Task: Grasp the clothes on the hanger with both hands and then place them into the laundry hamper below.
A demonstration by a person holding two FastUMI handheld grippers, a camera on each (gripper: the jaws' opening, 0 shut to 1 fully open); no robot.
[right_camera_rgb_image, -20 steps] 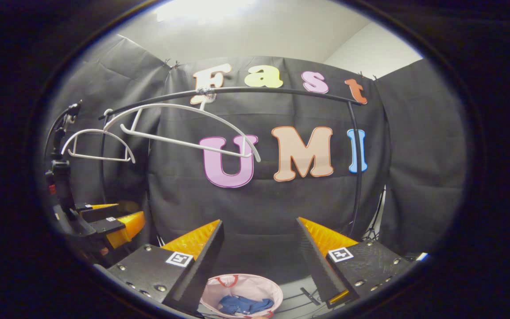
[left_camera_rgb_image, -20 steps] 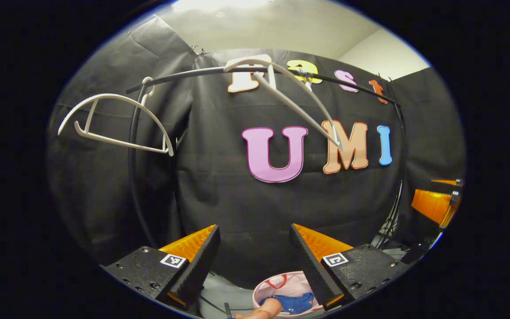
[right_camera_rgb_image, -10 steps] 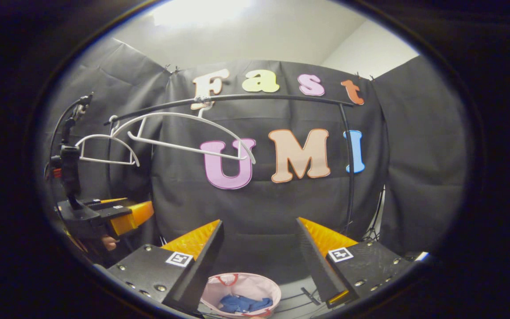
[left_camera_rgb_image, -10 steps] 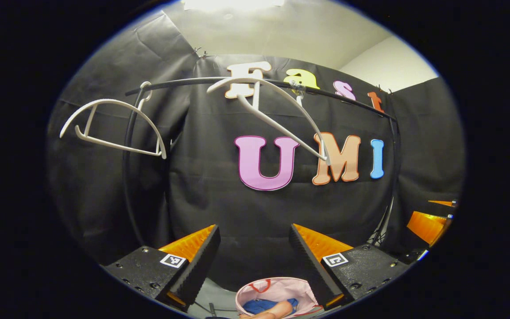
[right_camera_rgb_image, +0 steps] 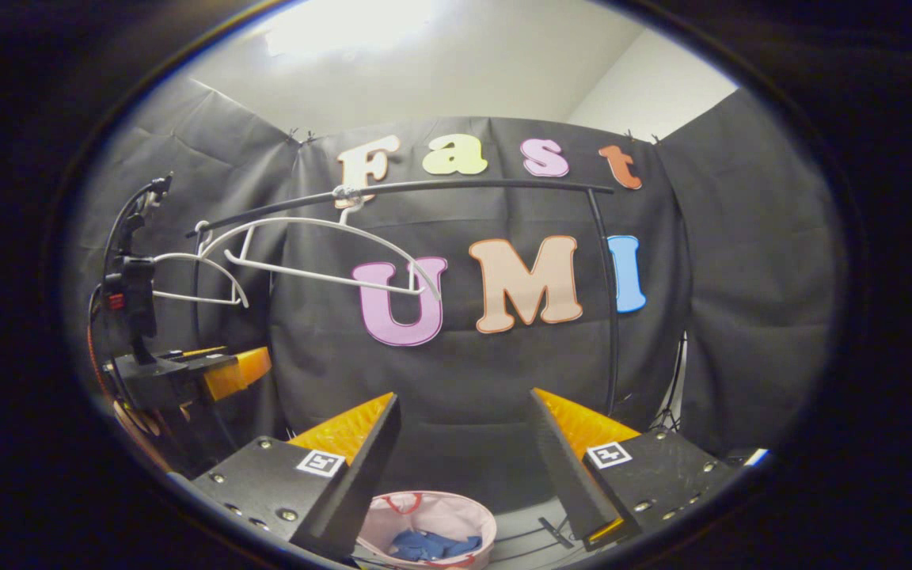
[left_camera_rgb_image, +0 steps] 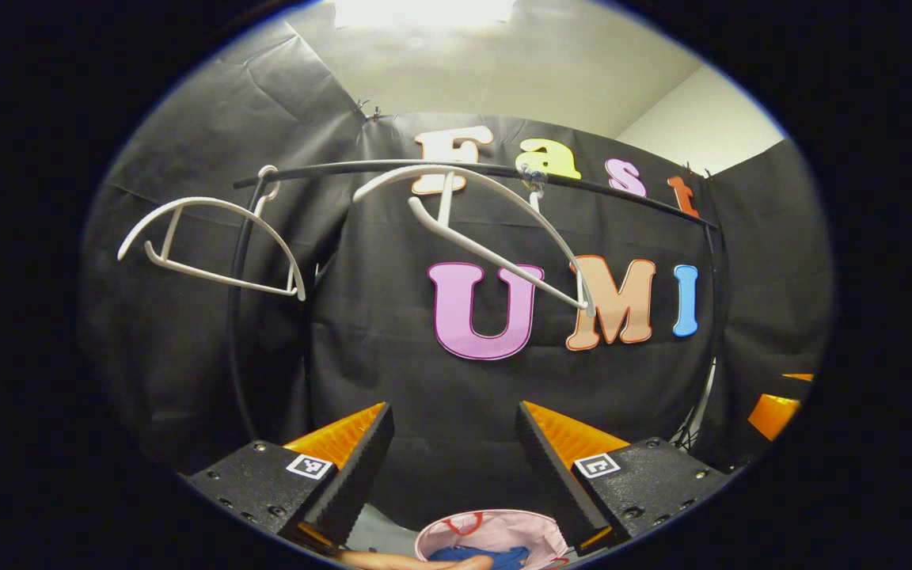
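Blue clothes (right_camera_rgb_image: 432, 545) lie inside the pink laundry hamper (right_camera_rgb_image: 393, 514) on the floor, low between my right gripper's fingers. In the left gripper view the blue clothes (left_camera_rgb_image: 481, 556) and the hamper (left_camera_rgb_image: 503, 529) sit at the bottom edge. Two bare white hangers (left_camera_rgb_image: 210, 237) (left_camera_rgb_image: 495, 229) hang from the black rail (left_camera_rgb_image: 622, 196); the middle one hangs tilted. My left gripper (left_camera_rgb_image: 452, 419) is open and holds nothing. My right gripper (right_camera_rgb_image: 464, 408) is open and empty too. The left gripper (right_camera_rgb_image: 214, 372) also shows at the left of the right gripper view.
The rack's black upright post (right_camera_rgb_image: 613, 317) stands right of centre, and another post (left_camera_rgb_image: 238, 317) curves down on the left. Part of a hand (left_camera_rgb_image: 393, 560) shows at the bottom edge. The right gripper's orange finger (left_camera_rgb_image: 773, 412) shows at the far right.
Both views have tilted upward, so the hangers and rail sit lower in frame. The hamper has slid toward the bottom edge of the left gripper view. The middle hanger has swung. Both grippers stay open.
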